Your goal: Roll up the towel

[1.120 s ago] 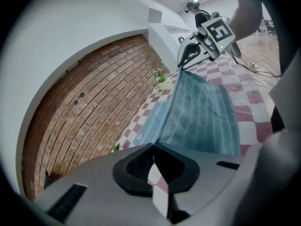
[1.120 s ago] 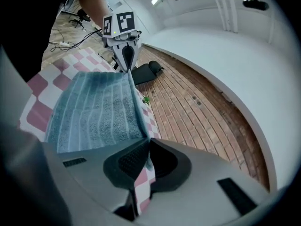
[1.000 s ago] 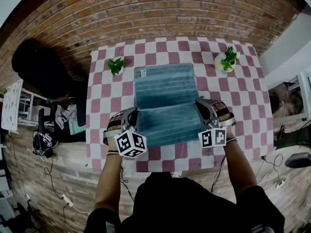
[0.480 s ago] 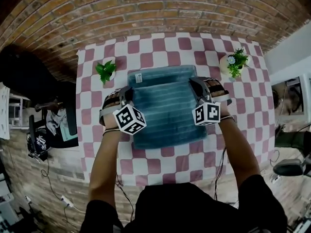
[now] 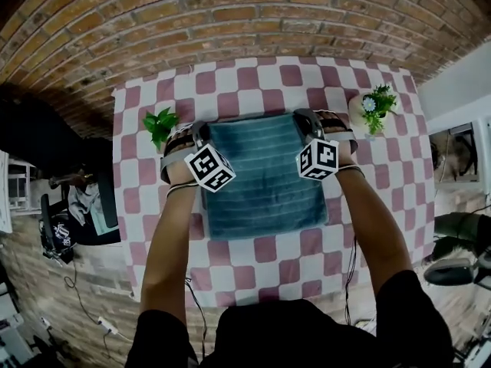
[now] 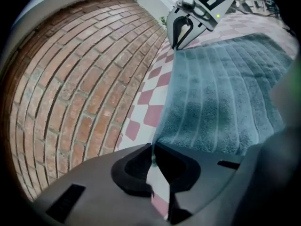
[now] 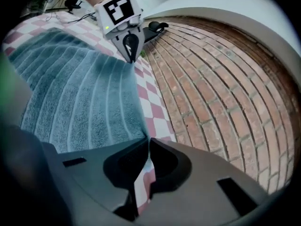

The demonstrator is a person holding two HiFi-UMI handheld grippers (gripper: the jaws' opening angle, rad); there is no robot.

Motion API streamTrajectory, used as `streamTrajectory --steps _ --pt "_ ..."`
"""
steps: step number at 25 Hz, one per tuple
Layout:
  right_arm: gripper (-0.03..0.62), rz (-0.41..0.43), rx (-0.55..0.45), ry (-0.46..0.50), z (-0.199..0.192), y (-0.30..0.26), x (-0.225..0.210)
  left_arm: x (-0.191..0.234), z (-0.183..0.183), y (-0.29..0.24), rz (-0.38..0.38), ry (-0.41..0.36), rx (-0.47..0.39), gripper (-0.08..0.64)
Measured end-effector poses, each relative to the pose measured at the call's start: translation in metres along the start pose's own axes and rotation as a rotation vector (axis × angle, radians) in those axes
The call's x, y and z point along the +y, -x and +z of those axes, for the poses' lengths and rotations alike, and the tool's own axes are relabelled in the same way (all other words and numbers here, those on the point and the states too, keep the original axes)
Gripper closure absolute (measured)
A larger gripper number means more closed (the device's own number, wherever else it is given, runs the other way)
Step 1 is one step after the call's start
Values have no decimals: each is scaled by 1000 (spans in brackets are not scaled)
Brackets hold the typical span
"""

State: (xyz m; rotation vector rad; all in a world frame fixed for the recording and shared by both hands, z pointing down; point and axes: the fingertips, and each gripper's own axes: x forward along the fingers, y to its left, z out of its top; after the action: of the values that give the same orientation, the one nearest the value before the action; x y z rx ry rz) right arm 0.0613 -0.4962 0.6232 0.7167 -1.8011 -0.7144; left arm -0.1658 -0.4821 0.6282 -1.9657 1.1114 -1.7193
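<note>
Left gripper (image 5: 199,130) and right gripper (image 5: 302,118) are each clamping a far corner of the blue towel (image 5: 265,179) lying on the checkered tablecloth (image 5: 261,263), near the brick wall (image 5: 230,21).

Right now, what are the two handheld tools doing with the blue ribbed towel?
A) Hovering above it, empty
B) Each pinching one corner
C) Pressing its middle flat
B: the left tool and right tool are each shut on a far corner of the blue ribbed towel.
</note>
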Motion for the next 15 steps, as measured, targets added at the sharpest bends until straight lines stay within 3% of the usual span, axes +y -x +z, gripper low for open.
streamTrajectory --steps 2,3,5,6,10,15 --pt "561 -14 5 -79 -4 -7 -7 9 -3 -5 51 52 13 483" --pt "534 -19 11 -125 -6 -8 -11 14 -5 -4 78 79 16 416" --pt "425 -27 -1 -236 -7 0 -17 18 -6 5 112 140 2 347" --pt "417 -30 -24 -298 -5 9 -20 18 -6 13 116 173 -14 308" --pt "416 -4 -168 -481 10 66 -19 4 -5 63 64 300 -109 331" --pt "416 97 -305 -475 32 145 20 -30 -19 134 -46 425 -210 319"
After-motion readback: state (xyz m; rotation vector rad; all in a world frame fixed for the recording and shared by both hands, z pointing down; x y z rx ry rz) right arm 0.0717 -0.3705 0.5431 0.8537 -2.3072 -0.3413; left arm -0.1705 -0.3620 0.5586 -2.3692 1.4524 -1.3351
